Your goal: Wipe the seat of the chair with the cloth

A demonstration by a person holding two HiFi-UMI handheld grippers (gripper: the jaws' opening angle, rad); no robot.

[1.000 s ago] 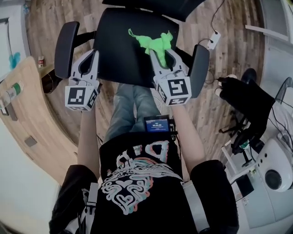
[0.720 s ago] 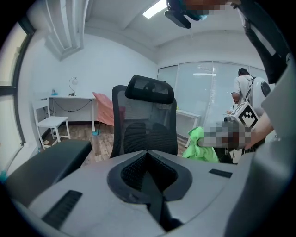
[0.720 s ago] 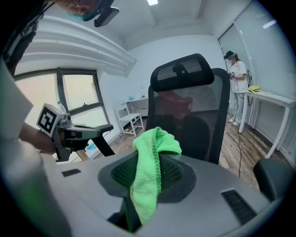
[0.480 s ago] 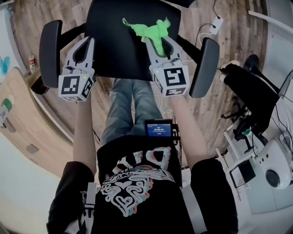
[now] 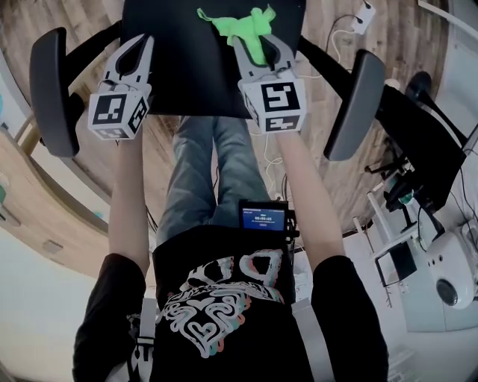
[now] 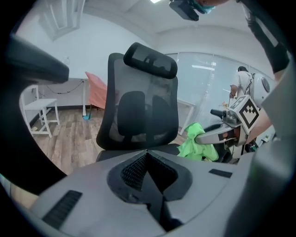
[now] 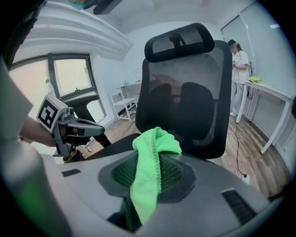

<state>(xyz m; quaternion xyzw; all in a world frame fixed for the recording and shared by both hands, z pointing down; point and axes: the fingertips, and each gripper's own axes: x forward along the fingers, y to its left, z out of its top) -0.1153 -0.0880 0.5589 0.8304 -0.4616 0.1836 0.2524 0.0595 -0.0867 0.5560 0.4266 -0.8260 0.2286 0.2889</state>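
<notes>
Since a second ago both tools have pushed further in from the front edge of the seat, and the cloth has gone with the right one toward the back edge.

The right tool (image 5: 256, 46) is pinching the bright green microfibre cloth (image 5: 243, 22). In the right gripper view a fold of it runs down between the jaws, which press in on it, while the loose end bunches up past their tips. From the head view the bunch lies over the right half of the flat black seat (image 5: 187, 74) of the black mesh-backed office chair (image 6: 138, 106), near its back edge. It seems to rest on the seat, though how firmly it presses cannot be told.

The left tool (image 5: 137, 46) hangs over the left part of the seat, near the front edge. Its jaws are pressed together with nothing between them.

As I judge it, the wiping is under way, on a forward stroke along the right side. The seat shows no mark to say which parts are done. The left half and the front strip look likely to be left.
</notes>
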